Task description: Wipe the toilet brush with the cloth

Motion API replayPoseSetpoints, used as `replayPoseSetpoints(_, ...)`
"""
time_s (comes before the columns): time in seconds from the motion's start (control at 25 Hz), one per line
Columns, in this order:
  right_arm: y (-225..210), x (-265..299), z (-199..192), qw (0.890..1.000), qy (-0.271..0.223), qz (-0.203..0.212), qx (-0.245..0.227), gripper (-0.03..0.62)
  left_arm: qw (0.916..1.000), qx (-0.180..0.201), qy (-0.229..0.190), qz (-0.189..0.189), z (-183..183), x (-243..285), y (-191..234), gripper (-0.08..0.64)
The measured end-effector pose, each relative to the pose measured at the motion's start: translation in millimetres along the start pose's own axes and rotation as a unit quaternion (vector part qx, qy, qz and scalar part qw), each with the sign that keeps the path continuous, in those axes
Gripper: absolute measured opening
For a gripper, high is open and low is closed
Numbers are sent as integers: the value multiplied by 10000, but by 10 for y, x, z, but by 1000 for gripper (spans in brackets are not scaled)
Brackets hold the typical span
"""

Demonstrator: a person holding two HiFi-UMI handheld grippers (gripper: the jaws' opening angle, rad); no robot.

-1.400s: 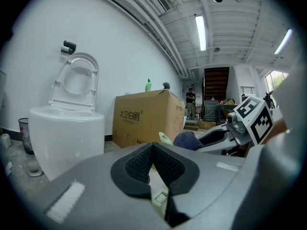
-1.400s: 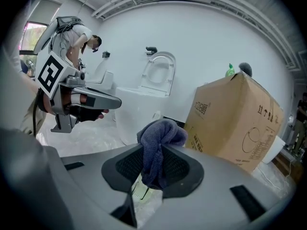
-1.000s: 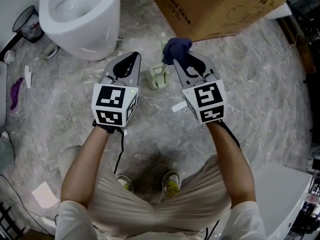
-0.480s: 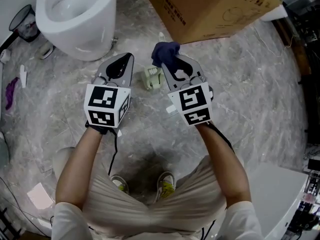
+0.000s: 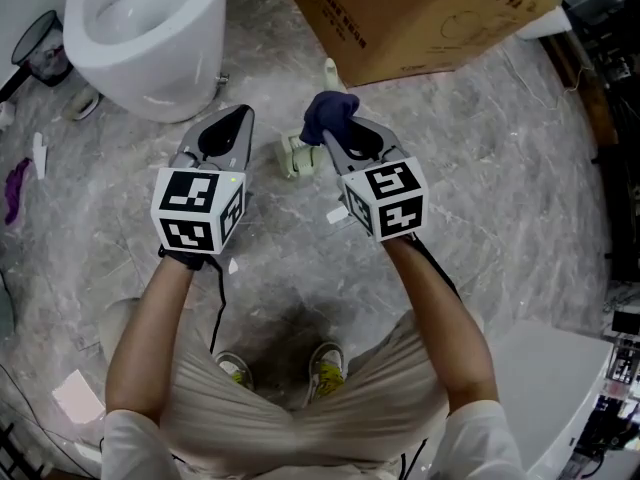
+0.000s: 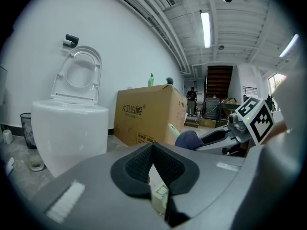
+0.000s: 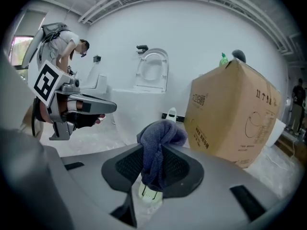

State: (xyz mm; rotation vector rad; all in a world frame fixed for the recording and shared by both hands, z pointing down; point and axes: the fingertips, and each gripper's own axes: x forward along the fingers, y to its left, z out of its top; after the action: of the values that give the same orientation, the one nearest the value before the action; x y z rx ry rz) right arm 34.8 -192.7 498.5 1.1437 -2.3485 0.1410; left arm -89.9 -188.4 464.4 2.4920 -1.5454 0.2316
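A pale green toilet brush stands in its holder (image 5: 298, 156) on the floor, its handle tip (image 5: 330, 70) pointing toward the box. My right gripper (image 5: 335, 130) hangs just above and right of it, shut on a bunched dark blue cloth (image 5: 328, 108). In the right gripper view the cloth (image 7: 158, 138) fills the gripper (image 7: 153, 163), with the holder (image 7: 149, 193) below. My left gripper (image 5: 232, 120) hovers left of the brush, shut and holding nothing. In the left gripper view the gripper (image 6: 152, 148) has the holder (image 6: 158, 195) showing beneath it and the cloth (image 6: 188, 139) to the right.
A white toilet (image 5: 150, 18) with its seat up stands at the far left, and a black bin (image 5: 45, 43) is beside it. A large cardboard box (image 5: 420, 8) lies behind the brush. Scraps of litter (image 5: 20, 188) dot the marble floor at the left. The person's shoes (image 5: 325, 368) are below.
The right gripper with the cloth has drifted a little left and nearer the brush. The left gripper has kept its place beside the brush, still shut.
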Motion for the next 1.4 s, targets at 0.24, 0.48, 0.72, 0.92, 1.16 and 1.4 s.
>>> replayPoseSetpoints(0.24, -10, 30, -188, 9996, 227, 85, 173, 106, 10000, 19, 26, -42, -18, 49, -62, 2)
replayPoseSetpoints(0.48, 94, 156, -411, 9978, 466, 281, 368, 107, 10000, 45, 83, -7, -54, 31, -17, 2)
replayPoseSetpoints(0.72, 86, 220, -533, 9966, 598, 306, 478, 107, 9999, 69, 154, 0, -131, 27, 13, 2)
replayPoseSetpoints(0.92, 70, 190, -581, 9947, 665, 382, 688, 107, 9996, -21, 269, 58, -227, 49, 49, 2)
replayPoseSetpoints(1.16, 52, 212, -647, 9938, 723, 385, 748, 107, 9996, 67, 284, 1, -215, 14, 10, 2)
replayPoseSetpoints(1.4, -137, 9, -342, 9953, 419, 184, 849, 107, 9996, 94, 278, -35, -187, 13, -63, 2)
